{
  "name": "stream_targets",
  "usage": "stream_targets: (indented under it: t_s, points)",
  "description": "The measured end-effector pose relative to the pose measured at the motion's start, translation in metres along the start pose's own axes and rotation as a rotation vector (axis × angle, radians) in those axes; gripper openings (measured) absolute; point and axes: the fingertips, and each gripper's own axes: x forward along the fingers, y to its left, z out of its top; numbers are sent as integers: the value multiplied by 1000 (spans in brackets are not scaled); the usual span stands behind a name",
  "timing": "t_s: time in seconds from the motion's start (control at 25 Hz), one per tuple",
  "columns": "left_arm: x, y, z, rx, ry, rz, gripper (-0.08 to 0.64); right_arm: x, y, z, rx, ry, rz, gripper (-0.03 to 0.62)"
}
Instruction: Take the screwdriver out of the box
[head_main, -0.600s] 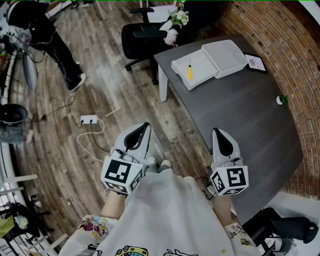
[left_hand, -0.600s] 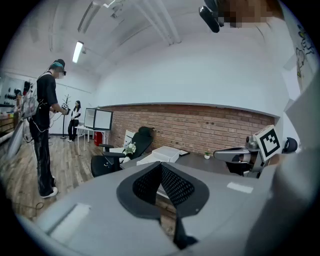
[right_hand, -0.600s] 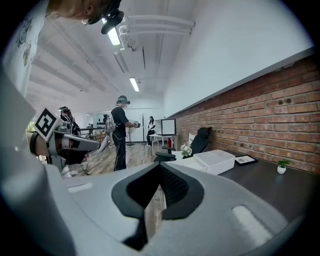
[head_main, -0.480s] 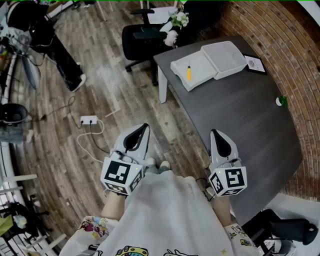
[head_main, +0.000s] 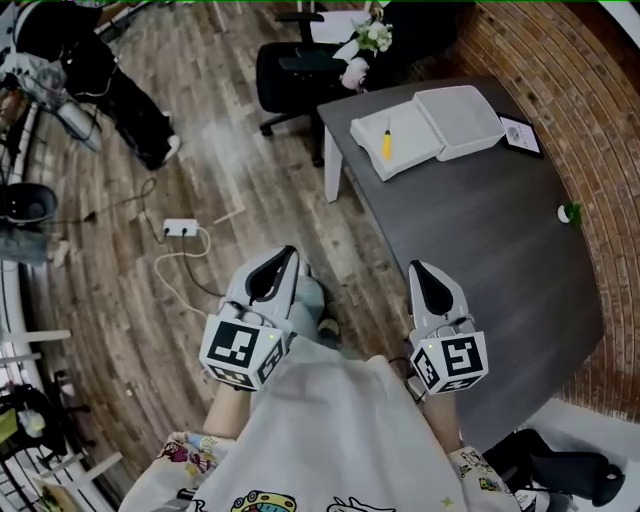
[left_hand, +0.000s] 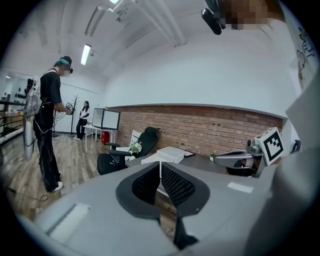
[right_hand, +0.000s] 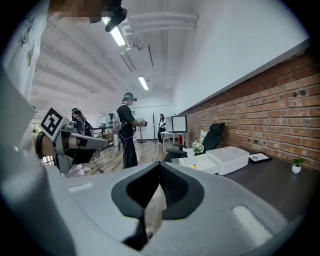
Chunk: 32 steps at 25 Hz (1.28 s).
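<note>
Screwdriver (head_main: 386, 142), yellow-handled, lies in the tray of the open white box (head_main: 412, 128) at the far end of the dark table (head_main: 490, 240), well apart from both grippers. The box's lid (head_main: 462, 112) is folded back flat on the side toward the brick wall (head_main: 590, 110).

The left gripper (head_main: 288, 254) hangs over the wooden floor (head_main: 230, 180), off the table's near-left edge, with its jaws clenched together on nothing. The right gripper (head_main: 414, 268) is over the table's near edge, its jaws likewise pressed tight and empty. A long stretch of bare tabletop lies between it and the box.

A black office chair (head_main: 298, 78) stands just beyond the table's far corner, near the box, with a small bunch of flowers (head_main: 374, 36) close by. A framed card (head_main: 522, 135) lies on the table just beside the lid, and a little green plant (head_main: 570, 212) sits near the wall edge. On the floor to the left lie a white power strip (head_main: 181, 228) and its trailing cable. A person in dark clothes (head_main: 115, 85) stands farther off.
</note>
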Motion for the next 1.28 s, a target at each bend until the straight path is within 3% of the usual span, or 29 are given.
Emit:
stream_targets:
  t_s: [0.52,0.92,1.28]
  points:
    - [52,67,15,-16,12,-1,35,82,-8,19,-20,34,32,77]
    - [114,164,56,-8,23,-33,44,195,-16,57,26,30,0,92]
    - [140,232,72,-1,21,-57,48,253,-22,76,76,5,-82,95]
